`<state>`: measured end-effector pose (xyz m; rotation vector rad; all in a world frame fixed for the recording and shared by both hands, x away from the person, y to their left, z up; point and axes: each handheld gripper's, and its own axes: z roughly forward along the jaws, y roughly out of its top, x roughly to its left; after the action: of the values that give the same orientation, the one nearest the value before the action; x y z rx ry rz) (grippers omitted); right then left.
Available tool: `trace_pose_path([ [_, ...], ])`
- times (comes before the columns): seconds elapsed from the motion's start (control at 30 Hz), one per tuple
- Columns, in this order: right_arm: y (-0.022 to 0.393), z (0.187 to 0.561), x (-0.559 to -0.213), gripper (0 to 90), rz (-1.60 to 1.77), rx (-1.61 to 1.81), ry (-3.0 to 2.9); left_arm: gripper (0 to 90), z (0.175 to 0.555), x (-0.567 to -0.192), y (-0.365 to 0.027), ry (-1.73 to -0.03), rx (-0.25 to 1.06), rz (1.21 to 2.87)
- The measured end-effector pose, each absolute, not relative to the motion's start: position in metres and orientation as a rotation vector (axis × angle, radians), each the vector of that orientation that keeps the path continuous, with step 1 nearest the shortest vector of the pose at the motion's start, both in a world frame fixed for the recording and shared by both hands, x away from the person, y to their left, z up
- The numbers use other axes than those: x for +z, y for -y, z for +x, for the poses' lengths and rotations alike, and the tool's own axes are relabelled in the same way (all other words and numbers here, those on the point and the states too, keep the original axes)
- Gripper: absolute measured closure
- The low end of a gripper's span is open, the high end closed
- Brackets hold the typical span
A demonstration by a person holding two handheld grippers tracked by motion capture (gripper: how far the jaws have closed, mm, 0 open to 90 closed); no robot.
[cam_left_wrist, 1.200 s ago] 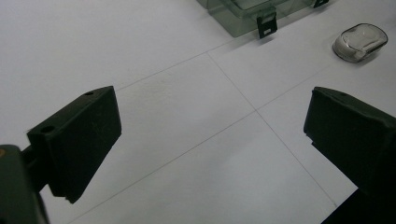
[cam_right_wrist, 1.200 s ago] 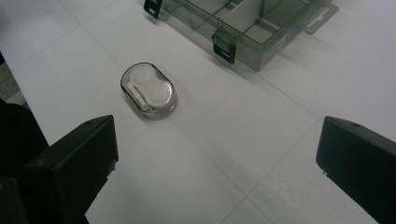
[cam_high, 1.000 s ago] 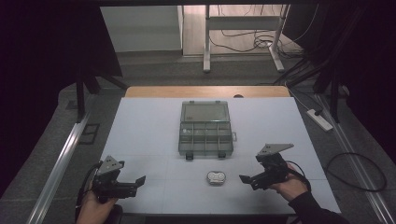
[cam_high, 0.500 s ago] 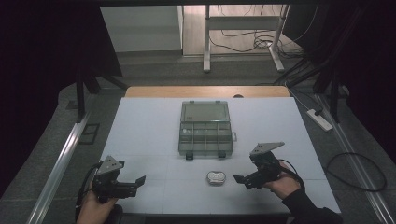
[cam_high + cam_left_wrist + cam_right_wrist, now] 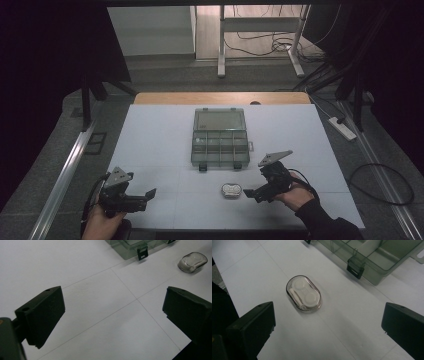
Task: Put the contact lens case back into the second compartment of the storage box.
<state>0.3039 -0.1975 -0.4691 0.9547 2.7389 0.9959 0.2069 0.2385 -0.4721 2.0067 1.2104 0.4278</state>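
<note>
We look down on a white table (image 5: pixel 160 135) from the high view. Near its centre sits a clear grey box (image 5: pixel 220 137) with its lid up, the lid lying toward twelve o'clock and the row of small compartments toward six. Two dark latches hang on its near wall.

At about five o'clock from the box, apart from it, lies a small oval case (image 5: pixel 230 190) of clear plastic. In the right gripper view we see the same case (image 5: pixel 303 293) holds two round white cups joined by a white bar, and it rests flat on the table.

The right gripper (image 5: pixel 248 193) is just beside the case at its three o'clock side, held in the person's right hand (image 5: pixel 295 195). Its jaws stand wide apart with nothing between them; in its own view the case lies ahead of them, nearer the left jaw, not touching either.

The left gripper (image 5: pixel 148 195) sits at the table's seven o'clock corner, in the left hand (image 5: pixel 102 222), well apart from the case and box. Its jaws are also spread wide over bare table, and its view shows the case (image 5: pixel 192 262) far off at two o'clock.
</note>
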Motion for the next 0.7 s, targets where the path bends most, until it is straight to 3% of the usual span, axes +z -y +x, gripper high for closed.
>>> trace_pose_path([
  [0.7,0.167,0.309,-0.476,0.0,0.927,0.917,-2.813,4.3,0.207,-0.472,-0.239,-1.208,0.426,2.006],
])
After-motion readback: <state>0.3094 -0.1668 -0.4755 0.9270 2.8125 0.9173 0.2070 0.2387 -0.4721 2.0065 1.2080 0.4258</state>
